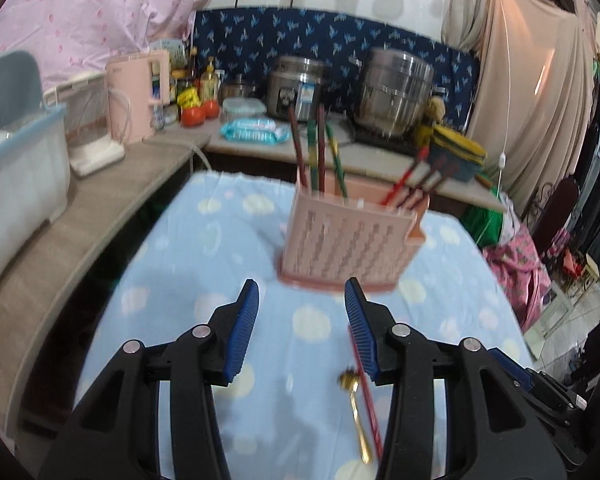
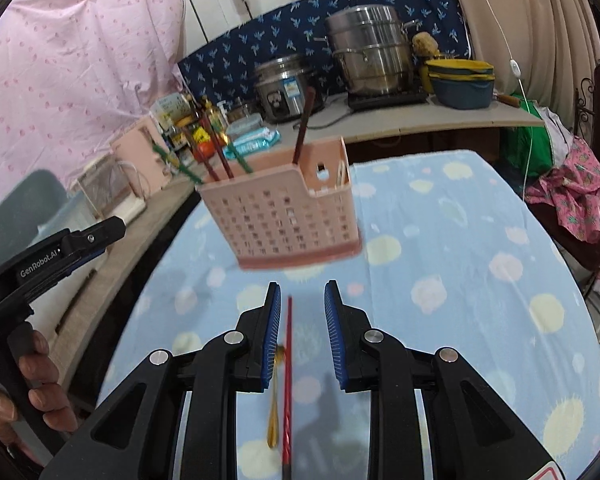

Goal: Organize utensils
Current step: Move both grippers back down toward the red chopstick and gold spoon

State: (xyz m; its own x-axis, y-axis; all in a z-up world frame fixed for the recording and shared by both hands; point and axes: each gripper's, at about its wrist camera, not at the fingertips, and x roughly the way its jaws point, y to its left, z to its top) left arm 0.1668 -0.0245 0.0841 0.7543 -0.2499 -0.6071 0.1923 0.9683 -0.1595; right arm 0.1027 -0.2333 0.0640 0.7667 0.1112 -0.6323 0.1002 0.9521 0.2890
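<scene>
A pink perforated utensil holder (image 1: 348, 240) stands on the blue spotted tablecloth (image 1: 204, 264), with several chopsticks (image 1: 318, 148) upright in it. It also shows in the right wrist view (image 2: 288, 220). A red chopstick (image 2: 288, 376) and a small gold spoon (image 2: 275, 400) lie on the cloth. My right gripper (image 2: 302, 296) is open, hovering over the red chopstick, which lies between the jaws. My left gripper (image 1: 302, 292) is open and empty, with the red chopstick (image 1: 370, 400) and spoon (image 1: 356, 420) under its right finger.
A counter behind holds a rice cooker (image 1: 296, 88), steel pot (image 1: 396, 88), pink kettle (image 1: 136, 96), tomatoes (image 1: 198, 114), wipes (image 1: 254, 130) and stacked bowls (image 1: 456, 152). A grey shelf (image 1: 80, 220) with a plastic bin (image 1: 16, 160) runs along the left. Clothes (image 2: 576, 192) lie right.
</scene>
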